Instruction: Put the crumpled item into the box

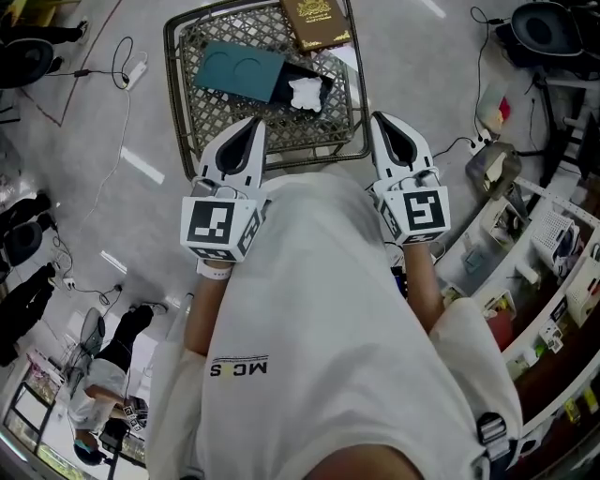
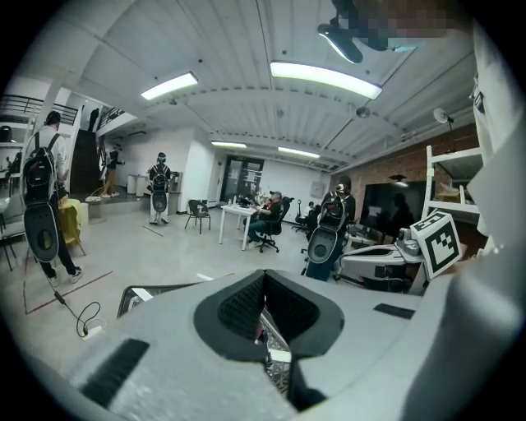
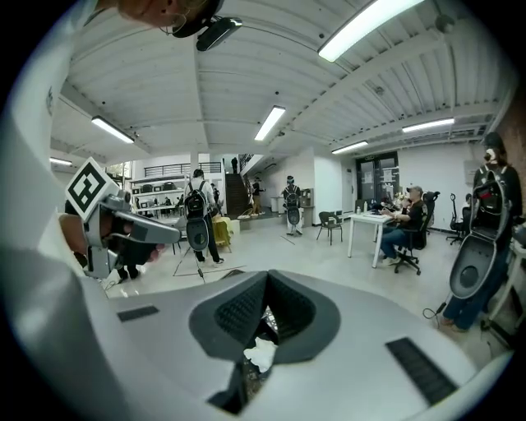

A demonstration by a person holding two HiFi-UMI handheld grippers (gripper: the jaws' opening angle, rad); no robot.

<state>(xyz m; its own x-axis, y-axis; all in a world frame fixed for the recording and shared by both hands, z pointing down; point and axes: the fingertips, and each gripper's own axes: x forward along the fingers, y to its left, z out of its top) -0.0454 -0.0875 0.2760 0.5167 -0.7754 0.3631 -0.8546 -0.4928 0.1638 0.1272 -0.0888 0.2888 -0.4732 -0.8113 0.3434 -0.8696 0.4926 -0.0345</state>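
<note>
Hanging close in front of the person's white shirt (image 1: pixel 328 309), the left tool (image 1: pixel 253 127) and the right tool (image 1: pixel 381 122) both pointed forward over the near rim of the wire-mesh table (image 1: pixel 225 120). Each had its jaws pressed together on nothing, and each tool's own view showed the pads meeting at their tips with only mesh and clutter visible in the gap below. Further out on the mesh lay a teal lid (image 1: pixel 239 70) with the black box (image 1: pixel 314 71) showing at its right edge. The crumpled item (image 1: pixel 306 94), a small white wad, sat on that black part, though I could not tell whether it was properly inside or only resting on the edge. It looked like tissue or thin paper: very light, soft, and likely to squash rather than slip. A gentle pinch on a raised fold near its top would probably serve, once a tool was spread. Farthest off was a brown case (image 1: pixel 316 23) with a gold emblem.
</note>
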